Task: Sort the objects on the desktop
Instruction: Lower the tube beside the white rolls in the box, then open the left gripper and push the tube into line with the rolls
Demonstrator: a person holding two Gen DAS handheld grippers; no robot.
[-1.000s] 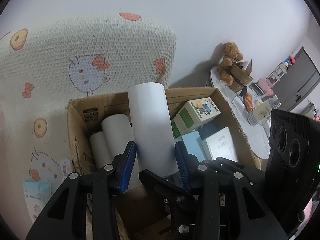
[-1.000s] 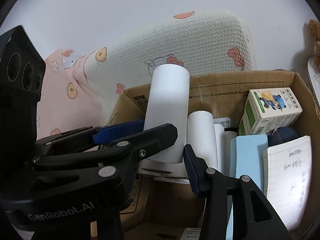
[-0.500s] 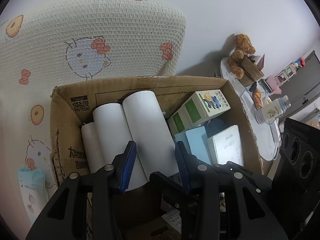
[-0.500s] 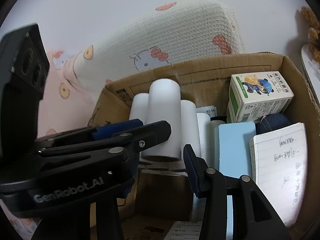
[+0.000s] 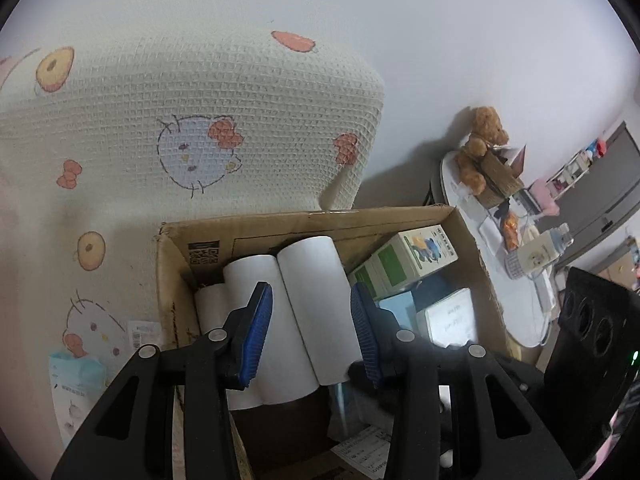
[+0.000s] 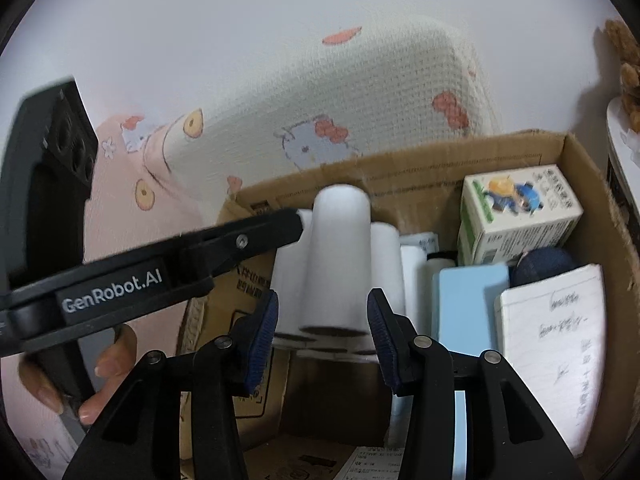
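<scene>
Cardboard box [image 5: 464,216], well filled: white paper rolls [image 5: 312,304] at its left wall, cartoon carton [image 5: 416,256], blue pad, lined notepad [image 6: 560,352] at right; left gripper [image 5: 312,332] and right gripper [image 6: 322,336] both spread, gripping nothing; sorting seemingly near complete.

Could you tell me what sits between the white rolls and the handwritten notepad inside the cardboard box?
A light blue pad stands between the rolls and the notepad. The right wrist view shows this most clearly.

a teddy bear [image 5: 482,142] sits behind a cartoon-print pillow [image 5: 192,128].
</scene>
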